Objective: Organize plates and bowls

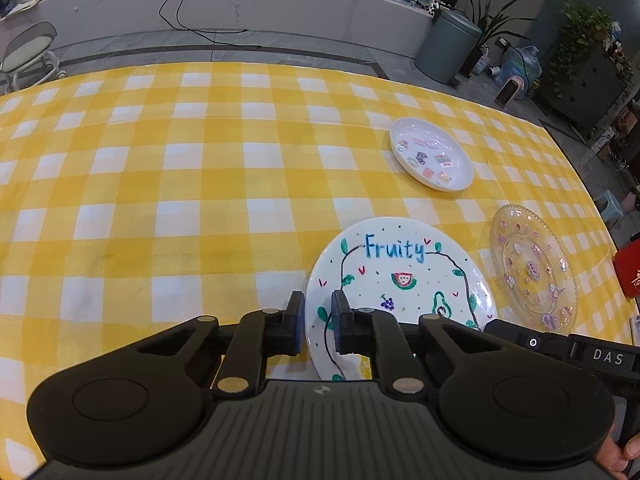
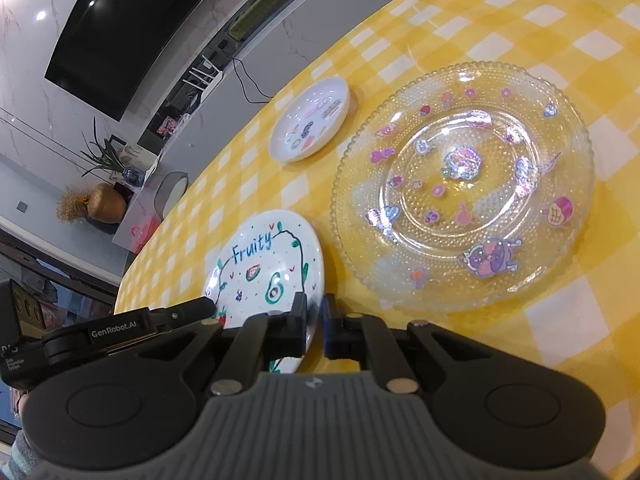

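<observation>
A white plate painted with "Fruity" (image 1: 400, 264) (image 2: 264, 256) and fruit drawings lies on the yellow checked tablecloth (image 1: 160, 200). My left gripper (image 1: 319, 320) pinches its left rim between both pads. My right gripper (image 2: 316, 320) is shut on the opposite rim, and its black body (image 1: 532, 342) shows at the plate's right side in the left wrist view. A clear glass plate with stickers (image 1: 532, 268) (image 2: 460, 184) sits just right of the Fruity plate. A small white dish with stickers (image 1: 432, 154) (image 2: 310, 120) lies farther back.
A red object (image 1: 630, 272) lies at the table's right edge. The other gripper's body (image 2: 120, 332) reaches in from the left in the right wrist view. Beyond the far table edge stand a chair (image 1: 28, 52) and a grey bin (image 1: 444, 48).
</observation>
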